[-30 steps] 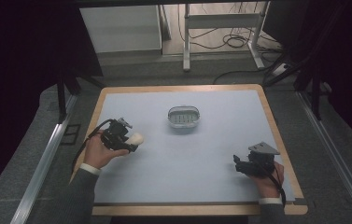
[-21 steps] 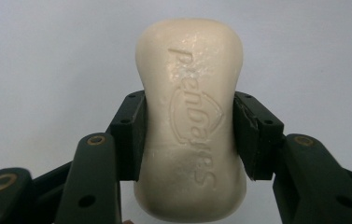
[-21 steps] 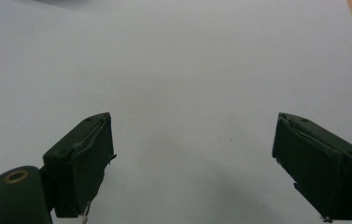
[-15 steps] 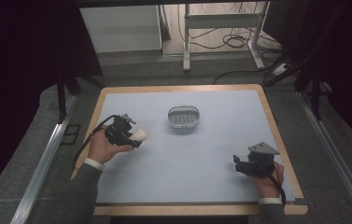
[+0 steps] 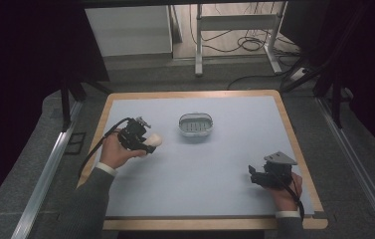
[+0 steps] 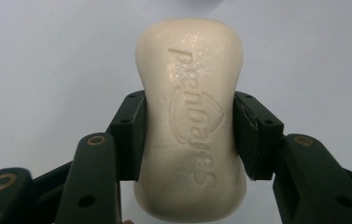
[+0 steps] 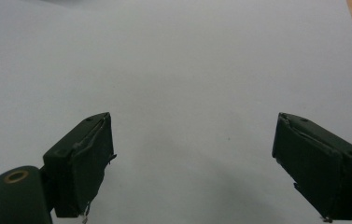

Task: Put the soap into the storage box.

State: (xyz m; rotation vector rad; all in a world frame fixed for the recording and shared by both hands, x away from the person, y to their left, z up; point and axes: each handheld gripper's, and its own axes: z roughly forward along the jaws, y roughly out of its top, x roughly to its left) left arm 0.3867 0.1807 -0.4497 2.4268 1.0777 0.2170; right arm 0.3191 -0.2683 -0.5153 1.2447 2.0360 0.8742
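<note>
Above table [image 5: 225, 164], soap [image 6: 190, 121] between tool [image 6: 188, 135] jaws

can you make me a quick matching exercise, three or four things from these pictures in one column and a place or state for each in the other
Things:
1. soap bar
2. soap dish
3. left gripper
4. right gripper

States or places:
A. jaws wide apart over bare mat
B. empty, on the far middle of the mat
C. cream, stamped with lettering
D. jaws clamped on the bar's sides

Pairs: 1-C, 2-B, 3-D, 4-A

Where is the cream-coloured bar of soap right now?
The cream-coloured bar of soap is clamped in the left gripper, at the table's left in the high view, left of the small oval grey dish.
</note>
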